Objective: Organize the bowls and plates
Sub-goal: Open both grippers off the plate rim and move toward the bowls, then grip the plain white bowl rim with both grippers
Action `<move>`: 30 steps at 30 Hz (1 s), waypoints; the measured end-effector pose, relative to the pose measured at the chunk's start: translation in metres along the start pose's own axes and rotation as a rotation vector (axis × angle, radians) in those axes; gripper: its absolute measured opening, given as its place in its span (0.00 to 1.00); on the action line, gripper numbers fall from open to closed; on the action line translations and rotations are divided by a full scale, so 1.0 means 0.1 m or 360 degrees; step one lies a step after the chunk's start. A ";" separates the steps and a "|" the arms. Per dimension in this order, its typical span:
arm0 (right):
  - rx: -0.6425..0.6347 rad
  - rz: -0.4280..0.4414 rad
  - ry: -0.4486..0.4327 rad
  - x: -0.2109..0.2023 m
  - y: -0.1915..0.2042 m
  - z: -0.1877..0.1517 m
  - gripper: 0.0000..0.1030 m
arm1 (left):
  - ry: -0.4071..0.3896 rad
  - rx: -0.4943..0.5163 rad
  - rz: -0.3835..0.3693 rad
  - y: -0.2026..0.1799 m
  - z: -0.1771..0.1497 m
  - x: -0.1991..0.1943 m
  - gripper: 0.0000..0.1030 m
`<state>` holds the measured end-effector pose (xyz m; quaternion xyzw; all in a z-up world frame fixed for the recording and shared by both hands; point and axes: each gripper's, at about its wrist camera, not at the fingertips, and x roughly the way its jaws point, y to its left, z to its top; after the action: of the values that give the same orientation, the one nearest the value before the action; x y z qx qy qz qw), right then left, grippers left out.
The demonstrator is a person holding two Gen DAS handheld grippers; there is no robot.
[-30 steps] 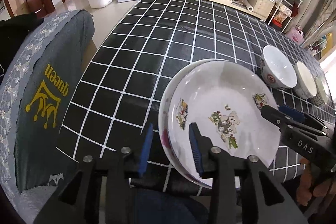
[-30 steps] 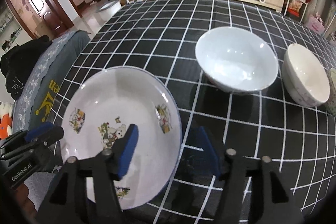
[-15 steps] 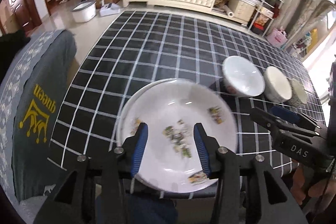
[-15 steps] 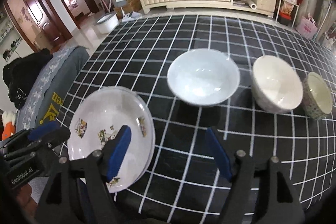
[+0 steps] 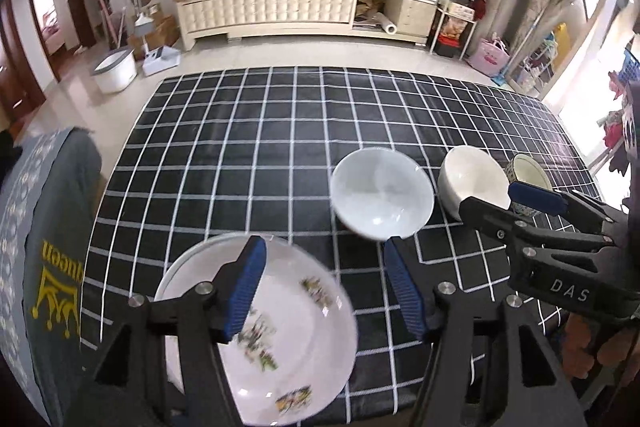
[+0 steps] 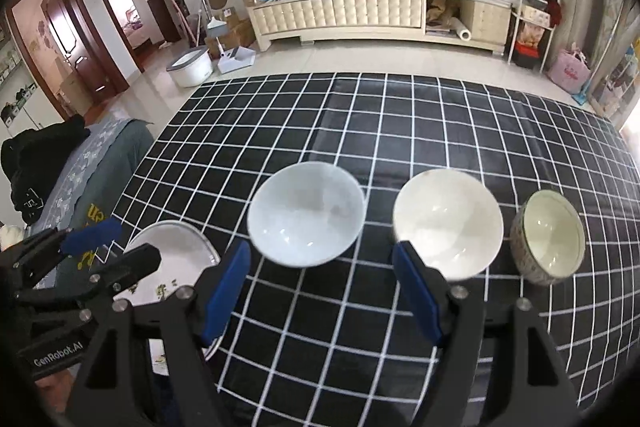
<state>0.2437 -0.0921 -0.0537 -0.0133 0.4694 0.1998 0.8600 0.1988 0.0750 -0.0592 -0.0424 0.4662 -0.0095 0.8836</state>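
Two stacked white plates with cartoon prints (image 5: 288,323) lie at the table's near left edge; they also show in the right wrist view (image 6: 172,251). To their right stand a wide white bowl (image 5: 382,193) (image 6: 306,213), a cream bowl (image 5: 472,179) (image 6: 448,223) and a small patterned bowl (image 5: 526,171) (image 6: 550,237) in a row. My left gripper (image 5: 324,287) is open and empty, raised above the plates. My right gripper (image 6: 320,291) is open and empty, raised in front of the white and cream bowls.
The table (image 5: 280,131) has a black cloth with a white grid. A grey chair cover with a yellow crown print (image 5: 52,279) stands at the left edge. A cream cabinet (image 5: 280,11) and a white tub (image 5: 114,69) are on the floor beyond.
Both grippers have pulled back and up from the table. My left gripper has opened wider and left the plates. The plates lie where they were.
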 end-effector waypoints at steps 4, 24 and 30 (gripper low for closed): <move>-0.0038 0.0045 0.0025 0.10 -0.14 0.13 0.75 | 0.0038 0.0004 -0.0015 -0.06 0.18 0.18 0.58; -0.0319 0.0055 0.0316 1.13 -0.16 0.40 0.43 | 0.0370 -0.0063 -0.0125 0.03 0.38 1.30 0.24; -0.0246 0.0029 0.0404 1.29 -0.20 0.30 0.32 | 0.0426 -0.0095 -0.0152 0.05 0.32 1.44 0.19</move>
<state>0.3371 -0.0615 -0.1453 -0.1005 0.5577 0.2399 0.7882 0.3064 0.0742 -0.1599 -0.0891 0.5774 -0.0432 0.8104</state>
